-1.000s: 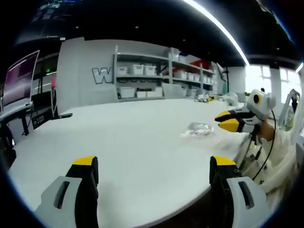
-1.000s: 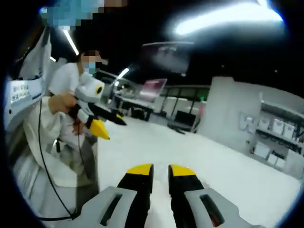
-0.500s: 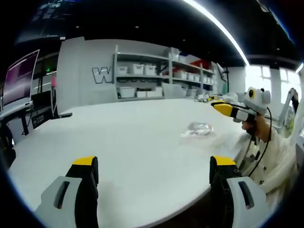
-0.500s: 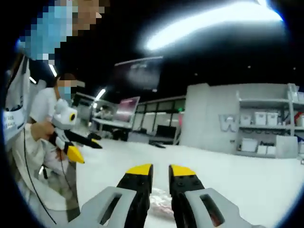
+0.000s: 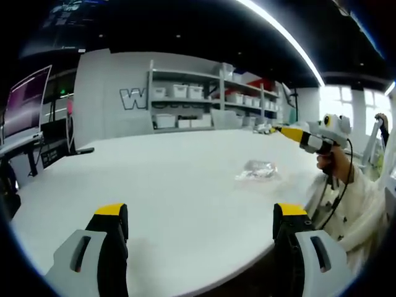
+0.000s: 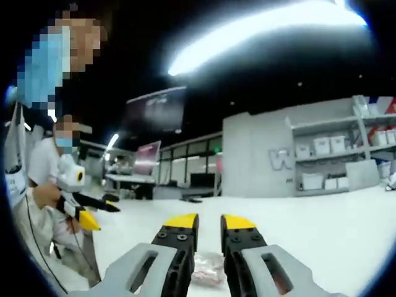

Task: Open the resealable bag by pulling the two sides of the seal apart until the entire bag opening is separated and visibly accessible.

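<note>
My right gripper (image 6: 208, 224), jaws nearly closed on nothing, has swung round to face the small crumpled clear resealable bag (image 5: 258, 169) lying untouched on the white table (image 5: 161, 185), far right of my left gripper (image 5: 201, 216), wide open; approach under way, seal unpulled

Bright ceiling strip (image 5: 281, 34) glares; edges warp, soft.

Left tool (image 5: 201, 226) held with jaws wide apart; right tool (image 6: 210, 224) raised, jaws nearly closed.
</note>
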Available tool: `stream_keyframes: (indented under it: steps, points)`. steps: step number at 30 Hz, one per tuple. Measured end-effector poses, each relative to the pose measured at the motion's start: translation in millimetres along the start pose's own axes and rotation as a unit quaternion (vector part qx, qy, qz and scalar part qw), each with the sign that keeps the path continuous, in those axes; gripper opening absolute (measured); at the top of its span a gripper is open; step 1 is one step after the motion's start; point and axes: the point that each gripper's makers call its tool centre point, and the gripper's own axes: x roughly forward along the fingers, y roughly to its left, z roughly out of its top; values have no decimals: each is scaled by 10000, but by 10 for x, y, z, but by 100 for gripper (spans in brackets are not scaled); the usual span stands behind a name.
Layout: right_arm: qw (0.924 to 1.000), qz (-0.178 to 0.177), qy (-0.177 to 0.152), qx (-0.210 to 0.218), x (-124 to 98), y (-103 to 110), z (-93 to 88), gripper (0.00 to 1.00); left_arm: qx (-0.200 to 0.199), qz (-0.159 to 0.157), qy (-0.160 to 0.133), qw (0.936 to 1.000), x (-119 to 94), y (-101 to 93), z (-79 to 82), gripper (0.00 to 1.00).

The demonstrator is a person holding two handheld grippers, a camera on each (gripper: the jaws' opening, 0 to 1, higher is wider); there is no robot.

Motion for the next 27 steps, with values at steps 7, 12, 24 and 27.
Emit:
stream_keyframes:
  steps: [7, 12, 24, 27]
  points:
    - [9998, -190, -71, 41, -9, -103, 35, 20, -2, 0, 11, 10000, -6, -2, -17, 97]
    - [9997, -215, -55, 79, -8, -130, 19, 21, 5, -3, 0, 10000, -9, -4, -10, 97]
    - [9997, -185, -64, 118, -14, -100, 16, 23, -8, 21, 1, 10000, -29, 9, -17, 97]
    - [9998, -157, -84, 129, -11, -77, 27, 23, -9, 14, -8, 10000, -34, 5, -14, 97]
